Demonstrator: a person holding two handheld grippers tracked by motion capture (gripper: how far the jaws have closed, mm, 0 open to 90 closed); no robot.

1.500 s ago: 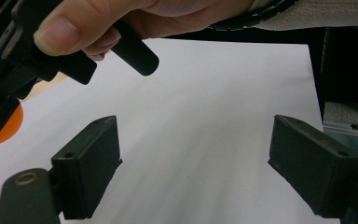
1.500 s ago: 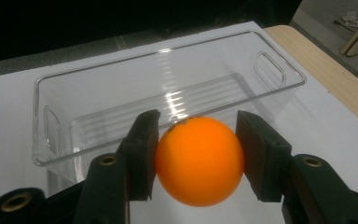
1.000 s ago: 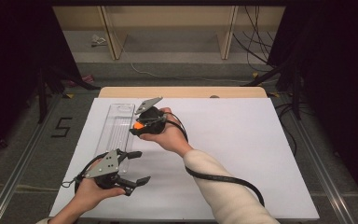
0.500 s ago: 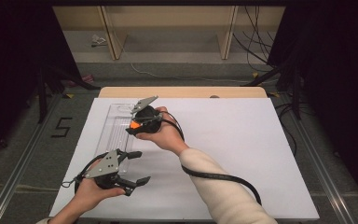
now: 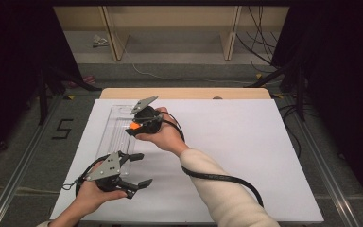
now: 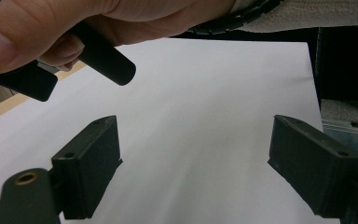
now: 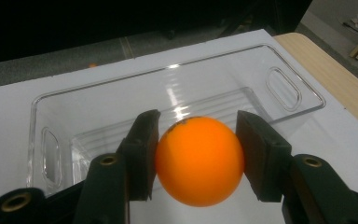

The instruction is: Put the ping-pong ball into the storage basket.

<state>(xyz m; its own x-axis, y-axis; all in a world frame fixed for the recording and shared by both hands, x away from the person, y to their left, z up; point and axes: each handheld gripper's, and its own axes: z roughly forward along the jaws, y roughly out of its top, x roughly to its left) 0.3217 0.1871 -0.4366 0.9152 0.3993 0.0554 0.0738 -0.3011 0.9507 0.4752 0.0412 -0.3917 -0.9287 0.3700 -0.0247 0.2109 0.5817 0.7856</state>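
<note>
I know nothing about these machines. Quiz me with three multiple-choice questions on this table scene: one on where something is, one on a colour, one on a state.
1. Where is the clear tray?
A. on the white sheet's left part
B. on the floor
C. at the sheet's right edge

2. What colour is the ball?
A. green
B. orange
C. blue

3. How do the left gripper jaws stand?
A. closed on the ball
C. closed on a cable
B. wide apart with nothing between them

Answers:
1 A: the high view shows it left of the middle.
2 B: the right gripper view shows it orange between the pads.
3 B: bare white sheet shows between them.
</note>
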